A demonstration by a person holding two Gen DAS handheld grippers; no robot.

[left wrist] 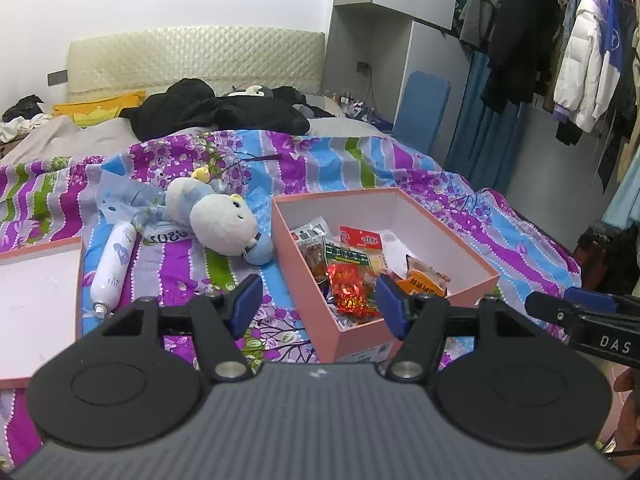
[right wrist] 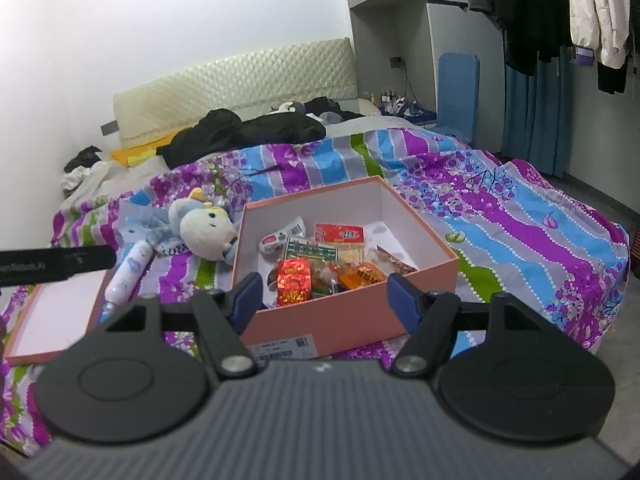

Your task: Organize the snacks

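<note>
A pink box [left wrist: 360, 338] [right wrist: 356, 320] sits open on the bed and holds several snack packets, among them a shiny red one [left wrist: 348, 290] [right wrist: 294, 282] and an orange one [left wrist: 424, 282] [right wrist: 366, 276]. Its pink lid [left wrist: 36, 304] [right wrist: 56, 316] lies inside-up to the left. My left gripper [left wrist: 318, 306] is open and empty, just in front of the box's near left corner. My right gripper [right wrist: 324, 300] is open and empty, in front of the box's near wall. The right gripper also shows at the right edge of the left wrist view [left wrist: 580, 316].
A plush toy [left wrist: 220, 216] [right wrist: 204, 228] and a white bottle [left wrist: 114, 264] [right wrist: 128, 276] lie left of the box on the purple striped bedspread [left wrist: 360, 160] [right wrist: 500, 220]. Black clothes [left wrist: 216, 114] lie near the headboard. Coats [left wrist: 580, 52] hang at the right.
</note>
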